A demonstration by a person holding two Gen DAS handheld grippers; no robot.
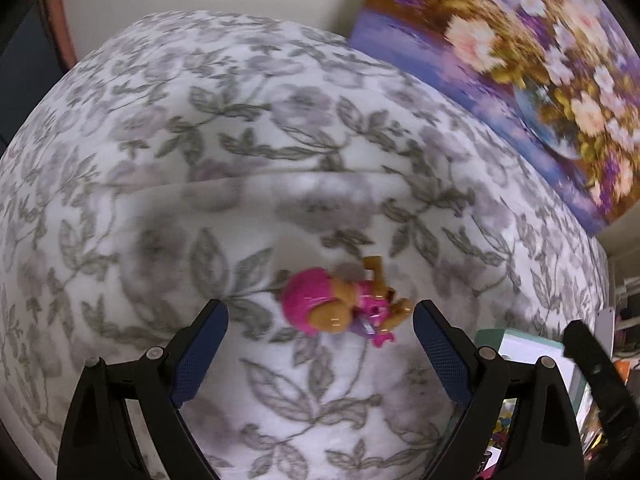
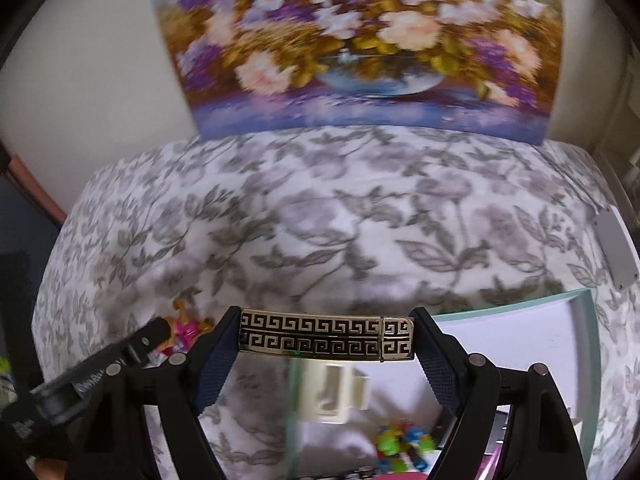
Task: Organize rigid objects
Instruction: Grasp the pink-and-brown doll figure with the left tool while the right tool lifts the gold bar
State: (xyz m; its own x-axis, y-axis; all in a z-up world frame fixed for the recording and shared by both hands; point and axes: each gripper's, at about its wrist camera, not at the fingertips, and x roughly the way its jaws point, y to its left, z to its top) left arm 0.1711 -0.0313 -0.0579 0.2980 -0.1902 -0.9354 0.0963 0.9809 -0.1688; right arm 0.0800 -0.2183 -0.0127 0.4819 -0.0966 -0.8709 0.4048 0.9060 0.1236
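In the left wrist view, the left gripper (image 1: 320, 322) points down at a bed covered by a floral bedspread (image 1: 200, 128) in grey and white, and its two fingers stand spread wide with nothing between the blue pads (image 1: 200, 354). A small toy figure (image 1: 344, 306) in pink and tan lies on its side on the bedspread, just beyond the fingertips and closer to the right-hand finger, touching neither. A flower painting (image 1: 520, 60) leans against the wall at the far side of the bed. At the lower right edge sits part of a box with a pale green rim (image 1: 490, 334), and a dark piece of the other tool (image 1: 592, 360) shows above it. In the right wrist view, the right gripper (image 2: 326, 340) pinches a flat rectangular case (image 2: 326, 338) with a gold and black key pattern, held crosswise, one pad (image 2: 212, 376) pressing on each short end. Below and to the right lies the open box (image 2: 520, 312), its white inside partly seen, with small colourful pieces (image 2: 400, 446) blurred in it. The toy figure (image 2: 186, 330) shows at the left, partly hidden behind the left gripper's dark finger (image 2: 132, 346). The painting (image 2: 352, 40) stands at the head of the bedspread (image 2: 320, 208).
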